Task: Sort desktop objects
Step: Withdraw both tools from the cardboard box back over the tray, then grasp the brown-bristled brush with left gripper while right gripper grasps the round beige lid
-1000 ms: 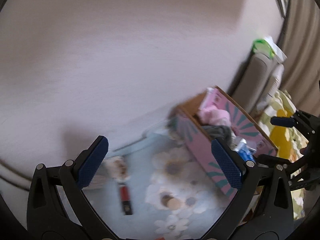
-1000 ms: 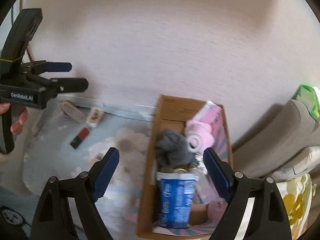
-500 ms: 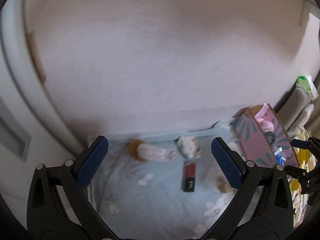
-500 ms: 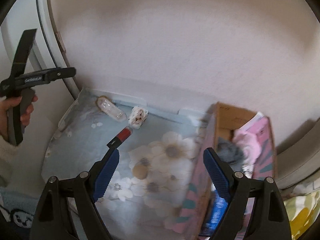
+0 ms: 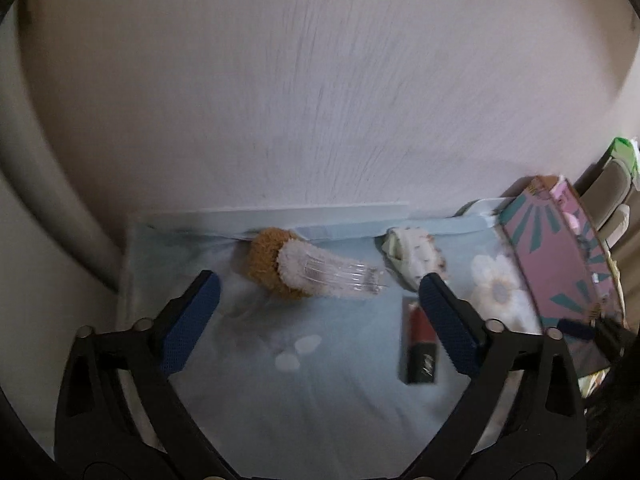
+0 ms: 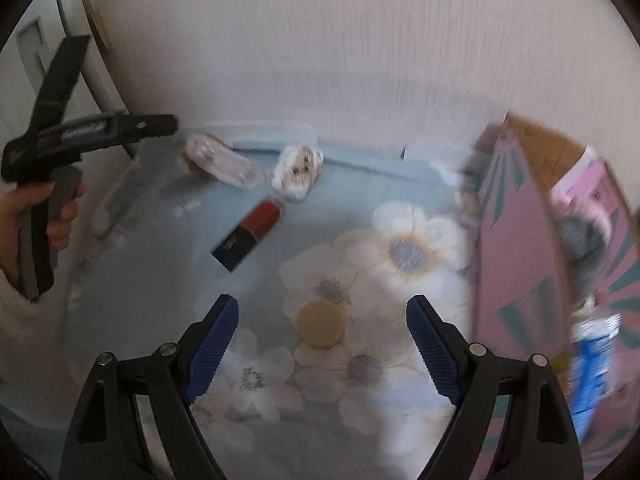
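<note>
A fluffy brown-and-white item in a clear packet [image 5: 304, 276] [image 6: 220, 162] lies at the back of the blue floral cloth [image 5: 320, 400]. My left gripper [image 5: 318, 280] hovers over it, jaws closing; the packet shows in the gap and the pads do not touch it. A crumpled white patterned item [image 5: 412, 256] [image 6: 298, 170] and a red-and-black lipstick box [image 5: 420, 348] [image 6: 250, 234] lie to its right. My right gripper [image 6: 322, 304] stands open just above a round tan disc [image 6: 321, 324], holding nothing. A pink cardboard box [image 6: 520, 260] [image 5: 560, 272] stands on the right.
A pale wall [image 5: 320, 100] rises right behind the cloth. The pink box holds a grey bundle [image 6: 580, 236], pink items and a blue packet [image 6: 592, 372]. A person's hand [image 6: 60, 216] holds the left gripper [image 6: 170, 125]. A curved door frame [image 5: 48, 208] stands on the left.
Both cameras swung left off the pink box and dropped toward the cloth, so the small items look larger. The left jaws have narrowed a little. The right jaws kept their width.
</note>
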A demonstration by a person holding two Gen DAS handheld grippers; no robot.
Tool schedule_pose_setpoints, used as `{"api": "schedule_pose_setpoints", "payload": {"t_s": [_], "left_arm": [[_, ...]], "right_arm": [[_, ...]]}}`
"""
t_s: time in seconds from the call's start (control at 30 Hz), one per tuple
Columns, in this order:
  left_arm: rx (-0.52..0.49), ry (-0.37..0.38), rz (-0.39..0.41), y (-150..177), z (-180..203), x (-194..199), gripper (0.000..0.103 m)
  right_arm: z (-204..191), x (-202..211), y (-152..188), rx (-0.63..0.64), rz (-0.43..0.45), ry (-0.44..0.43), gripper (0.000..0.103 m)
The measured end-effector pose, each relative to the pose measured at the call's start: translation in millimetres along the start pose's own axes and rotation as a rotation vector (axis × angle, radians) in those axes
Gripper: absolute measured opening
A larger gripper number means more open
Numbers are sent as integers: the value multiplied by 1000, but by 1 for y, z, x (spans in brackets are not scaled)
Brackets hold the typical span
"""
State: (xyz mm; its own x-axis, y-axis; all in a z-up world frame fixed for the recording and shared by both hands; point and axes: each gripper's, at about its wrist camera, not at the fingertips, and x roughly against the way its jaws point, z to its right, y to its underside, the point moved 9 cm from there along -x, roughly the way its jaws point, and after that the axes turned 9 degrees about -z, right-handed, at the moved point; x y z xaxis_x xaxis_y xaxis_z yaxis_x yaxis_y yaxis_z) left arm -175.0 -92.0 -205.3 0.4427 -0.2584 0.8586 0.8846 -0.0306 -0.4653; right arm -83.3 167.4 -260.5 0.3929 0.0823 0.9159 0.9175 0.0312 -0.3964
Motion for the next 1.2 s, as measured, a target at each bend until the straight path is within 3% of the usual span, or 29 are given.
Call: {"api": "schedule_pose_setpoints", "payload": {"t_s": [0.17, 0.43, 0.63, 0.77, 0.83, 0.93, 1.0, 1.2], "left_arm": [[5, 27, -14, -1, -7, -42, 92], [-1, 43, -28, -3, -14, -66, 92], [4, 76, -39, -4, -14, -74, 76], [-7, 90, -36, -6, -12, -76, 65], [-9, 95, -34, -6, -10, -76, 59], [3, 96, -26, -12, -11, -79, 53], [18, 101, -24, -14, -13, -78, 48], [24, 104, -8, -19, -10, -77, 39]], "right_arm": [[5, -25, 7, -55, -5, 28, 83], [-1, -28, -12, -83, 55, 32, 83], [-13, -38, -23, -60, 74, 57, 83], [-3, -34, -12, -78, 92, 109, 83], [-1, -32, -4, -80, 88, 109, 79], [0, -36, 7, -67, 59, 128, 56], [-1, -38, 11, -66, 48, 123, 32], [-6, -34, 9, -55, 66, 129, 31]]}}
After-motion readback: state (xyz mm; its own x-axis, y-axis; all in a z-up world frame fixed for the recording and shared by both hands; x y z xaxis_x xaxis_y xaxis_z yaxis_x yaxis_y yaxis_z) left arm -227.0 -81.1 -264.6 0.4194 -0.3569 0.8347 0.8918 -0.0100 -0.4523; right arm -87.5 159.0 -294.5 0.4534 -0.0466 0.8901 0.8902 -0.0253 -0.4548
